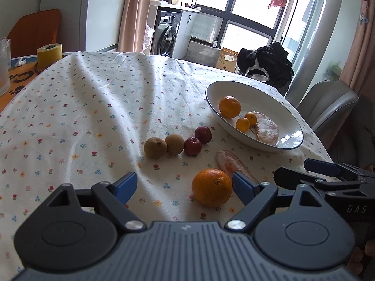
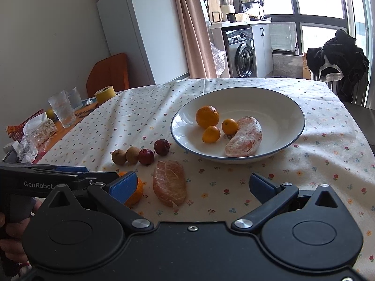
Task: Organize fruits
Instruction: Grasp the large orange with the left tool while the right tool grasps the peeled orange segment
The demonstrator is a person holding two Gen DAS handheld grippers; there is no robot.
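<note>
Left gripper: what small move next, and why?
Probably shift the open left gripper slightly right and forward to centre the large round orange, then close. The orange lies against the right finger, on the floral tablecloth, outside the white blue-rimmed bowl.

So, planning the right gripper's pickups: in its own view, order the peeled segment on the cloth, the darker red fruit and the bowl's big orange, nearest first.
From the right gripper:
1. Peeled segment, just ahead, slightly left.
2. Darker red fruit, farther left, beside the bowl.
3. Big orange, inside the bowl.

Orange (image 1: 212, 187), peeled segment (image 2: 170, 182) lie loose before the fruit-filled bowl (image 2: 236, 96).
</note>
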